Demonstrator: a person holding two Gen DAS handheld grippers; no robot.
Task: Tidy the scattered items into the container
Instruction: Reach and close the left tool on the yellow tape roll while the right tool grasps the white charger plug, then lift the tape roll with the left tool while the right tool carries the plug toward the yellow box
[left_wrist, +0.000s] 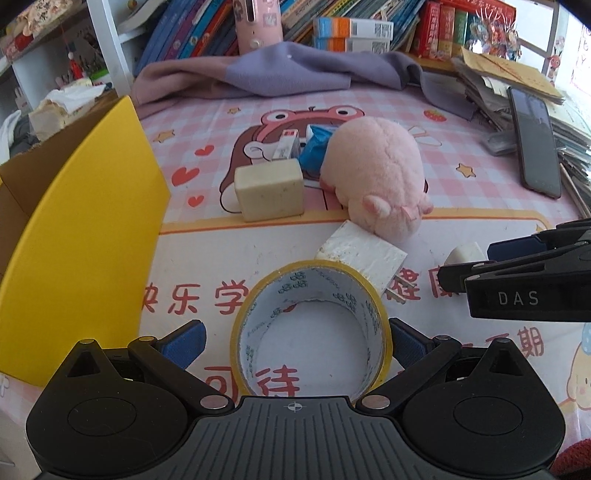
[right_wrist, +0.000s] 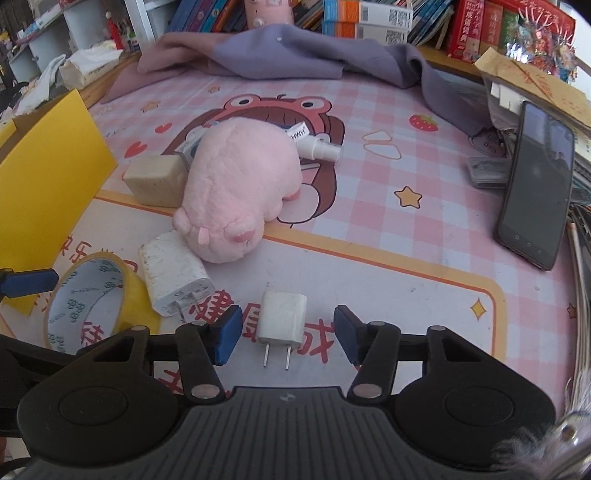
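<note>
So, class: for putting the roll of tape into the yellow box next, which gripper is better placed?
Left. The left gripper is open with the tape roll between its fingers, and the yellow box is beside it. The right gripper brackets the small charger.

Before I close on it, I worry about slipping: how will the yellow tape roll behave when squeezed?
The tape roll is a hollow ring, so it may flex slightly. It lies flat on the mat, so rolling seems unlikely. Its glossy outer wrap could slip against the left gripper pads.
</note>
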